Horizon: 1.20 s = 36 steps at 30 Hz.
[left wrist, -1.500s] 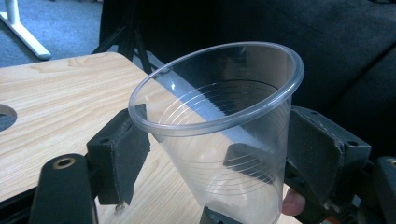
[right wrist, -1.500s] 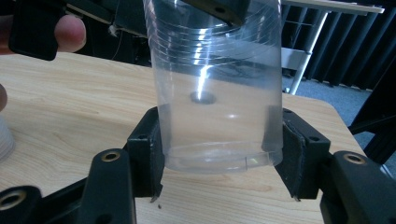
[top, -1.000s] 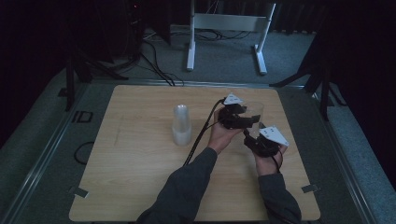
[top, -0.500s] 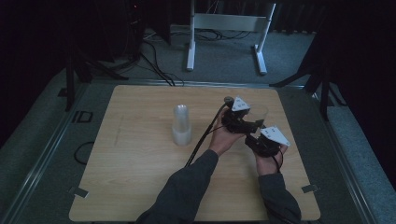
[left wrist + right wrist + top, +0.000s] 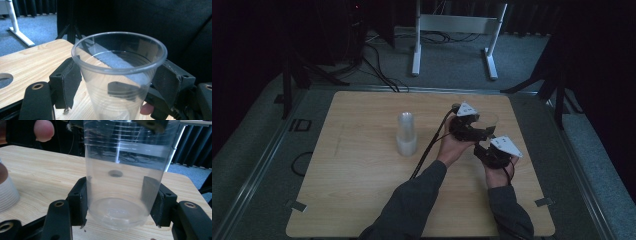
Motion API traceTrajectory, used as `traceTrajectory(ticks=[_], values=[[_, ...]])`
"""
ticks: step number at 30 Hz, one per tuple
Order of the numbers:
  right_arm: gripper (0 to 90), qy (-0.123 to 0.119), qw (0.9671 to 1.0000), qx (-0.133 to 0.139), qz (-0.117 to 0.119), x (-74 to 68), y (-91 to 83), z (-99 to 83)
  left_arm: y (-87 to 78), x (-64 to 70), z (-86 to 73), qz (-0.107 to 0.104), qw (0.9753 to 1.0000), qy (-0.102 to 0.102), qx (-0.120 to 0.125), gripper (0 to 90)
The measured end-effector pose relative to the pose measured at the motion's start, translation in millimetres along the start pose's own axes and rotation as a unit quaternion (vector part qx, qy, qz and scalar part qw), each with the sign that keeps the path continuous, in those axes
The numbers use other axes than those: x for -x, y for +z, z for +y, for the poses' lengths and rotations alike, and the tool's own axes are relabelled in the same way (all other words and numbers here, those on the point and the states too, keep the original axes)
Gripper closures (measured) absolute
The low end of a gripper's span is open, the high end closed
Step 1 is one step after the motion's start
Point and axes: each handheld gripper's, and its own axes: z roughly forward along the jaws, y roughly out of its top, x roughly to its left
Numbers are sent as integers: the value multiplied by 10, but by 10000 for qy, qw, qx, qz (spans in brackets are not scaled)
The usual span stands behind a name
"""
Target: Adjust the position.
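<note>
Clear cup (image 5: 120, 75) clamped between both hand-held grippers.

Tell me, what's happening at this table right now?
A person holds one clear plastic cup with both grippers at the right side of the wooden table. The left gripper clamps it below the rim; the right gripper grips near its base. A stack of cups stands apart, mid-table.

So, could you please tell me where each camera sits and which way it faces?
High view: above the person's side, looking forward and down at the light wooden table; forearms, both grippers.
Left gripper view: on the left gripper, black jaws around the clear plastic cup near its rim.
Right gripper view: on the right gripper, jaws at the cup's base.
Both gripper views share this cup.
</note>
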Motion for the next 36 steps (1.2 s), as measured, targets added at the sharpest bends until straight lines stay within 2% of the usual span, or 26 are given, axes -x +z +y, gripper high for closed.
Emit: traceTrajectory(ticks=[4, 11, 19, 26, 33, 36], values=[[412, -11, 10000, -10, 40, -11, 3, -4, -10, -9, 4, 2, 10000, -31, 54, 252], [409, 2, 10000, -33, 53, -7, 8, -7, -14, 6, -10, 59, 9999, 96, 55, 285], [316, 115, 9998, -126, 124, 37, 25, -10, -24, 16, -20, 177, 9994, 276, 80, 292], [278, 69, 9997, -177, 141, 31, 26, -7, -36, -16, -36, 289, 9991, 292, 95, 294], [275, 34, 9996, -200, 181, 13, 21, -12, -47, -43, -47, 437, 9985, 316, 100, 295], [275, 24, 9996, -185, 199, 9, 14, -8, -50, -64, -58, 423, 9986, 302, 114, 295]])
